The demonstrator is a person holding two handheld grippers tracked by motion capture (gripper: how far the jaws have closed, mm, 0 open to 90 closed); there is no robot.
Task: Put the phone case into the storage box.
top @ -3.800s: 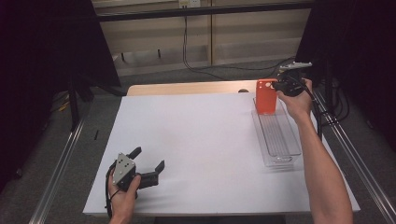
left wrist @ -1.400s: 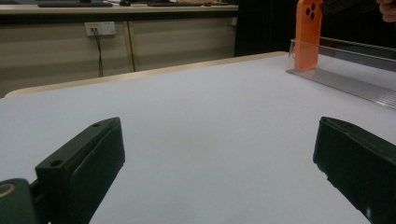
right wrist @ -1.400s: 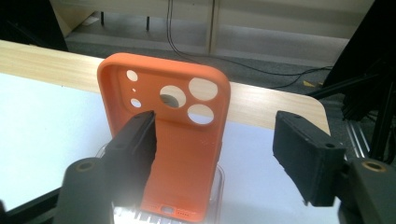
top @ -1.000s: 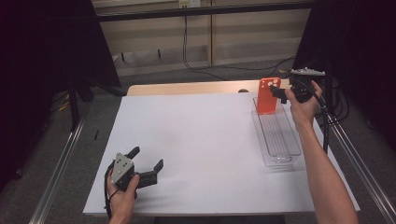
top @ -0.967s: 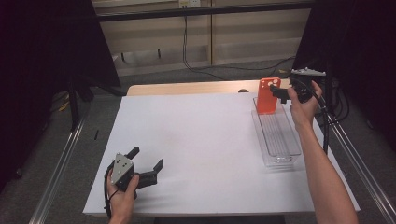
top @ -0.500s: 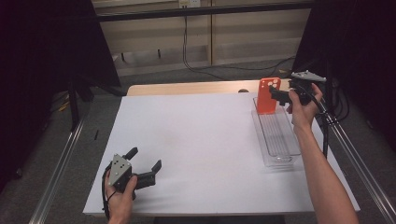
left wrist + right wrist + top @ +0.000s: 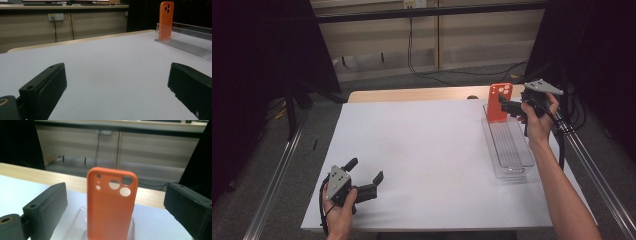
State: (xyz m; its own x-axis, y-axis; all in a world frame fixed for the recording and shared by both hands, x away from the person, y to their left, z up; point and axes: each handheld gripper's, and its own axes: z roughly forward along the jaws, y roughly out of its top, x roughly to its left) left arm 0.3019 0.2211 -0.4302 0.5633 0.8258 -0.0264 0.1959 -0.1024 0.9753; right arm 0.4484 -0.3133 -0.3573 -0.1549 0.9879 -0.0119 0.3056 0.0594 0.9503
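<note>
high view shows the orange phone case (image 7: 499, 102) standing upright at the far end of the clear ribbed tray (image 7: 510, 150), around two o'clock on the white table (image 7: 422, 150), the right gripper (image 7: 507, 106) just beside it with jaws spread, the left gripper (image 7: 364, 177) released at seven o'clock.

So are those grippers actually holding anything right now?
No. The right gripper is open around the orange phone case without touching it; the left gripper is open and empty.
</note>
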